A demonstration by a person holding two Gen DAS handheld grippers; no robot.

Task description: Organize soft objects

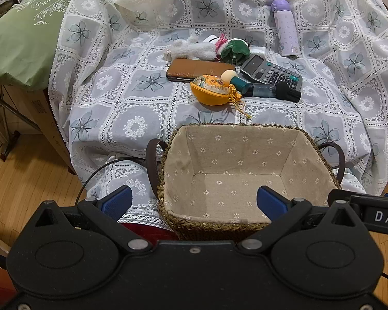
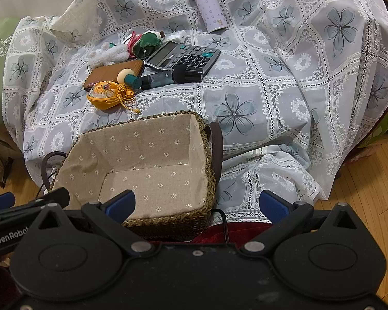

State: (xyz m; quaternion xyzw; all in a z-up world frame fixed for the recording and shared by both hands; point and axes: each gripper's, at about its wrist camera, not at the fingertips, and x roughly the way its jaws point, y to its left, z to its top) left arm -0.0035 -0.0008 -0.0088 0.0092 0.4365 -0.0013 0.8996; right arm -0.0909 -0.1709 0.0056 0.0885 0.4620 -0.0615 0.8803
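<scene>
Both grippers idle at near edge, nothing held. Left gripper (image 1: 195, 201) has jaws spread wide, over the basket (image 1: 165, 170); right gripper (image 2: 196, 205) likewise wide apart, over basket's right rim and the tablecloth (image 2: 258, 98).

Basket is empty, lined w/ daisy fabric, sits near side of table. Soft stuff is in the cluster at far centre: white plush toy (image 1: 191, 49), green plush (image 1: 234, 49) touching it on the right, orange pouch (image 1: 212, 90) nearest the basket. Mixed in w/ hard items: brown wallet (image 1: 198, 69), calculator (image 1: 271, 72), teal bottle (image 1: 258, 89), purple flask (image 1: 284, 29) far right, apart from the rest.

Judgement: task not started, first step = reach fwd for a soft item. Orange pouch looks easiest: closest, mostly clear on its near side. Come from above, close on the body not the tassel cord, which touches the bottle. Plushes lie against wallet & calculator, so pinch mid-body and lift straight up to avoid dragging hard items. Drop in basket centre.
</scene>
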